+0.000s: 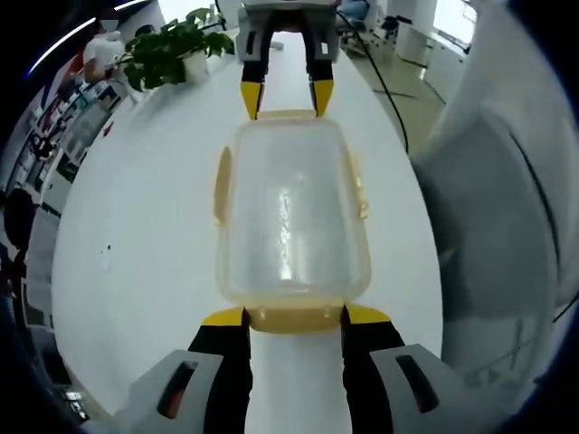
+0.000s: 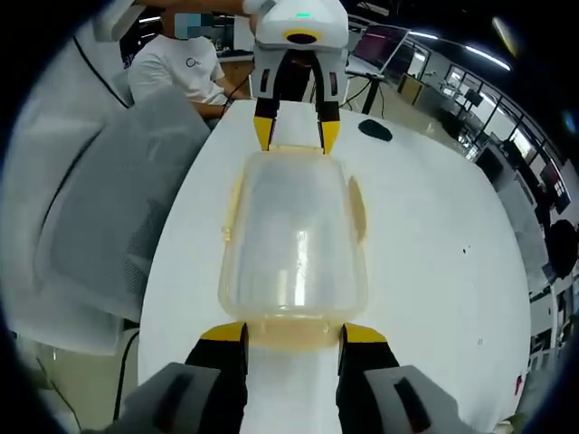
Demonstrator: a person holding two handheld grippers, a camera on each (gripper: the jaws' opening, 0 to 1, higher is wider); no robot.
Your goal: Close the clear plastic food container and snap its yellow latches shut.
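A clear plastic container (image 1: 291,217) with its lid on lies lengthwise on the white table (image 1: 136,244). Yellow side latches (image 1: 222,185) stick out along both long sides. My left gripper (image 1: 295,316) is open at the near end, its yellow tips on either side of the end latch (image 1: 294,321). My right gripper (image 1: 286,98) stands open at the far end, tips at the far corners. In the right gripper view the same container (image 2: 294,244) lies between my right gripper (image 2: 293,334) and my left gripper (image 2: 296,133); a side latch (image 2: 357,208) shows.
A potted plant (image 1: 176,50) stands on the far part of the table. A grey chair (image 1: 493,226) is close beside the table edge, seen again as the chair (image 2: 109,235). A person in a white shirt (image 2: 181,68) sits behind it. A black mouse (image 2: 374,129) lies on the table.
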